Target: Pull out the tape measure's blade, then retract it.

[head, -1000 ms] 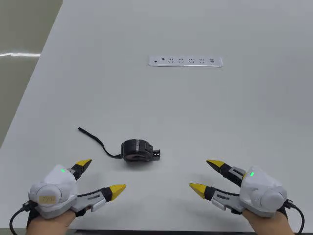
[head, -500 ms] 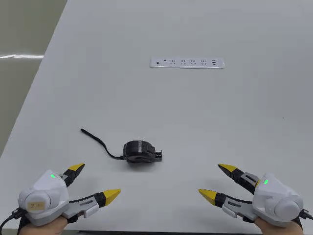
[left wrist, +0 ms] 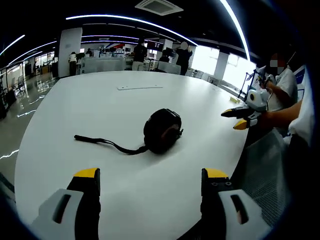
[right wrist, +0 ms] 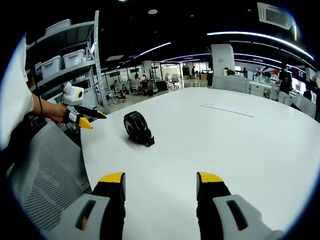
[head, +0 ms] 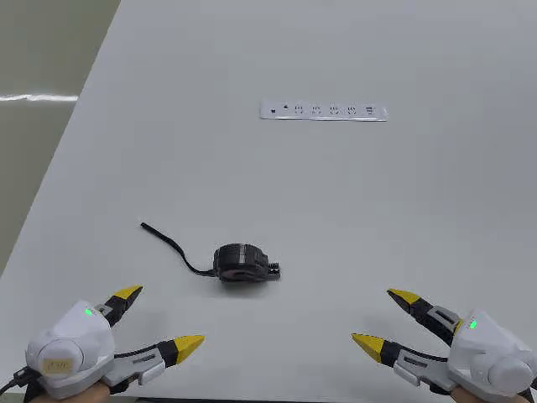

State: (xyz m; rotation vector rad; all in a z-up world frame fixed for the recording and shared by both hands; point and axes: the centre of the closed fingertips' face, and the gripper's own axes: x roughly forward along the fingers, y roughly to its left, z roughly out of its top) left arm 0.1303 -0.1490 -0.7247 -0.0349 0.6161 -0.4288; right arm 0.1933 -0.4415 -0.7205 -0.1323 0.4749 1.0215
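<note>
A black tape measure (head: 243,261) lies on the white table (head: 336,193), its black wrist strap (head: 168,244) trailing off to the left. It also shows as the tape measure (left wrist: 163,130) and the tape measure (right wrist: 137,127) in the gripper views. My left gripper (head: 157,319) is open near the table's front edge, left of and nearer than the case, holding nothing. My right gripper (head: 387,321) is open at the front right, also holding nothing. Both are apart from the tape measure. No blade shows outside the case.
A white power strip (head: 324,111) lies flat farther back on the table. The table's left edge (head: 80,126) drops to a dark floor. In the gripper views, shelving with bins (right wrist: 65,60) and an office hall with people stand beyond the table.
Both grippers have drawn back toward the table's front edge and slightly apart. The tape measure has stayed in place; the view shifted a little.
</note>
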